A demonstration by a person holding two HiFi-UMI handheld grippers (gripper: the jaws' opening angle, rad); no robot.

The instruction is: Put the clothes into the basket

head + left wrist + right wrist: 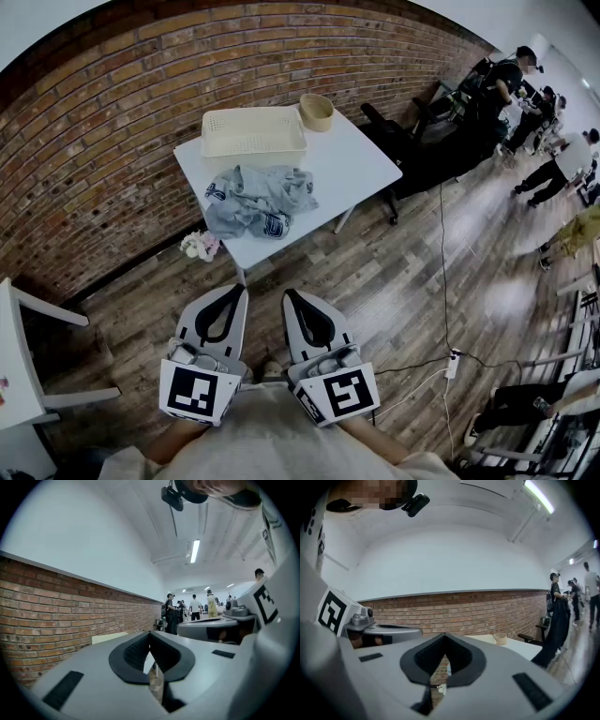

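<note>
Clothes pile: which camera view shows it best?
The head view: the whole grey clothes pile lies in plain sight on the white table, next to the basket. Both gripper views look out level toward the table and show none of the clothes.

White desk (361, 159) up against a brick wall (94, 141), little tan bowl (317, 112) on its far corner. Some pink-and-white fluffy thing (201, 246) just beside the near-left corner. Wood floor (394, 272), a cable (442, 262) running to a power strip (453, 364), several people (502, 89) off right.
</note>
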